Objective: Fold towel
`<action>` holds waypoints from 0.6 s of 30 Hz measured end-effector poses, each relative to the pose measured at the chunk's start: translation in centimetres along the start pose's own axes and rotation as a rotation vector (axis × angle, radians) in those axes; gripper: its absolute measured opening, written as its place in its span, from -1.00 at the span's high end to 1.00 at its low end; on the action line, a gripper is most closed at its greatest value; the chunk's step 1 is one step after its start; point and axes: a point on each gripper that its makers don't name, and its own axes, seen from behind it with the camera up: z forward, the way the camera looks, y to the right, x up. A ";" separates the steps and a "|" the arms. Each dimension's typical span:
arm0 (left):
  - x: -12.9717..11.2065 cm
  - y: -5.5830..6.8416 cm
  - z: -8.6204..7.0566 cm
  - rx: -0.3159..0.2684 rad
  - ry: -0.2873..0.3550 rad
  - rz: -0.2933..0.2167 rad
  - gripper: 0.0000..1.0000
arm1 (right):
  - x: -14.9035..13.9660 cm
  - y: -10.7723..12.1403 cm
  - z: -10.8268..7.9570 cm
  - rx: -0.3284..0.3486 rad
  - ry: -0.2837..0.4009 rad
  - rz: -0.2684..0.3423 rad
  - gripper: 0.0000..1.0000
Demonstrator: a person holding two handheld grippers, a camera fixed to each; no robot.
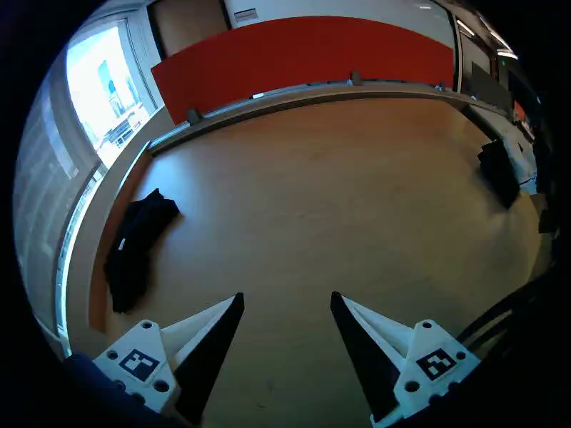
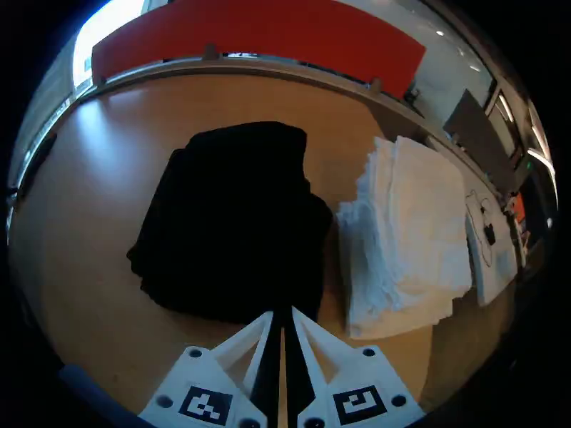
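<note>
Our right tool [image 2: 284, 315] sits nearly closed at the towel's [image 2: 235, 221] near edge, left tool [image 1: 285, 299] wide over the tabletop [image 1: 321, 200]. Soft, limp cloth: we'd pinch a corner.

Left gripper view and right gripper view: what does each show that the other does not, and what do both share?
Left gripper view: left gripper with jaws open over bare wood, a dark cloth bundle by the window. Right gripper view: right gripper with jaws nearly shut, black towel pile, white towel stack. Shared: wooden table, red panel.
</note>
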 end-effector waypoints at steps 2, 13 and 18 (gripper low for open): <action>0.0 0.0 0.0 0.001 0.000 -0.001 -0.80 | 0.0 0.0 0.0 -0.001 0.002 0.000 0.95; -0.1 0.0 -0.2 0.000 0.001 -0.004 -0.80 | 0.8 -0.2 -1.1 -0.013 0.041 0.006 0.77; 0.0 0.0 -0.2 -0.002 0.004 -0.006 -0.80 | 1.1 -0.3 -1.8 -0.020 0.060 0.000 0.63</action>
